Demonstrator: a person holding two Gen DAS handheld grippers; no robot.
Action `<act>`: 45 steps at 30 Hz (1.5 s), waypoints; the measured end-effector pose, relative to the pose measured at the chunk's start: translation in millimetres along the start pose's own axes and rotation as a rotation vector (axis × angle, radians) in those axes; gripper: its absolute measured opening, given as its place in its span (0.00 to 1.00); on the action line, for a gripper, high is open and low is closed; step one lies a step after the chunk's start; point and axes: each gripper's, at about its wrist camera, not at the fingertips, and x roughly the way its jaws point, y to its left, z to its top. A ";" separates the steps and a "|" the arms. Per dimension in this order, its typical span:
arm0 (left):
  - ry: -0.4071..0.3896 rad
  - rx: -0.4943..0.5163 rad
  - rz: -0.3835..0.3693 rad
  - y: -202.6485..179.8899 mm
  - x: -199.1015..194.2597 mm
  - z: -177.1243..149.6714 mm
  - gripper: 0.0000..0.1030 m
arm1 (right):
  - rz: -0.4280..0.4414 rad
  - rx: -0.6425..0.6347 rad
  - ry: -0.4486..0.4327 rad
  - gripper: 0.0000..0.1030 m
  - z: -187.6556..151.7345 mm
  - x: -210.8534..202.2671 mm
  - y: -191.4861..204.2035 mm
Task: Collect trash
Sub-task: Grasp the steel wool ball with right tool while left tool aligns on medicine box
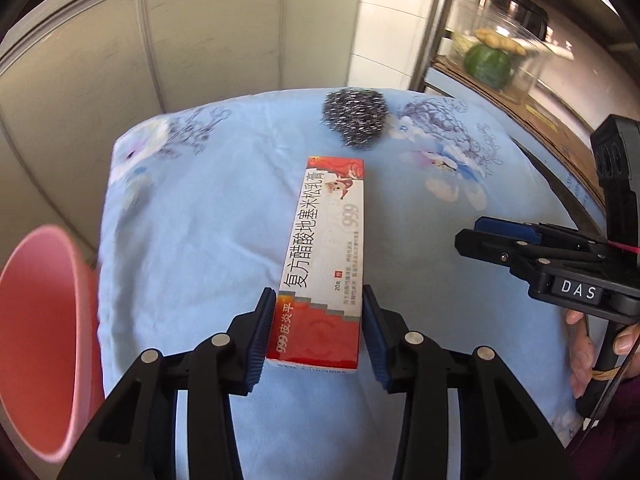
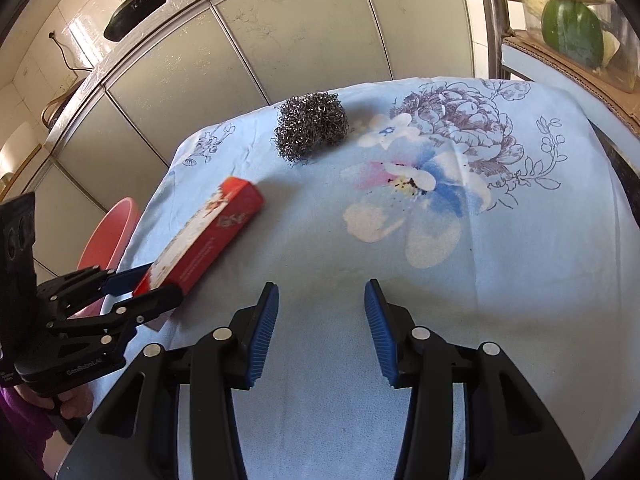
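A long red-and-white ointment box lies lengthwise on the pale blue flowered cloth. My left gripper has its blue pads against both long sides of the box's near end, shut on it. In the right wrist view the same box sticks out of the left gripper near the cloth's left edge. A steel wool scourer sits at the far edge of the cloth. My right gripper hovers open over bare cloth with nothing between its fingers; it also shows at the right.
A pink bin stands beside the table's left edge. Grey cabinet doors rise behind. At the right a shelf with cardboard holds a green squash. A person's hand grips the right tool.
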 end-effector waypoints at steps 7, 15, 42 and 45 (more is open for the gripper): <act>-0.012 -0.108 0.073 13.8 -13.2 -18.9 0.39 | 0.004 -0.030 -0.011 0.51 -1.8 0.1 2.5; -0.028 -0.193 0.148 25.5 -25.1 -34.3 0.39 | -0.004 -0.061 -0.024 0.54 -3.8 0.5 6.2; -0.034 -0.228 0.193 21.4 -19.7 -40.4 0.41 | -0.101 -0.162 -0.003 0.57 -6.3 5.9 24.3; -0.034 -0.226 0.189 21.6 -18.7 -40.6 0.40 | -0.114 -0.181 0.007 0.57 -5.9 7.0 26.8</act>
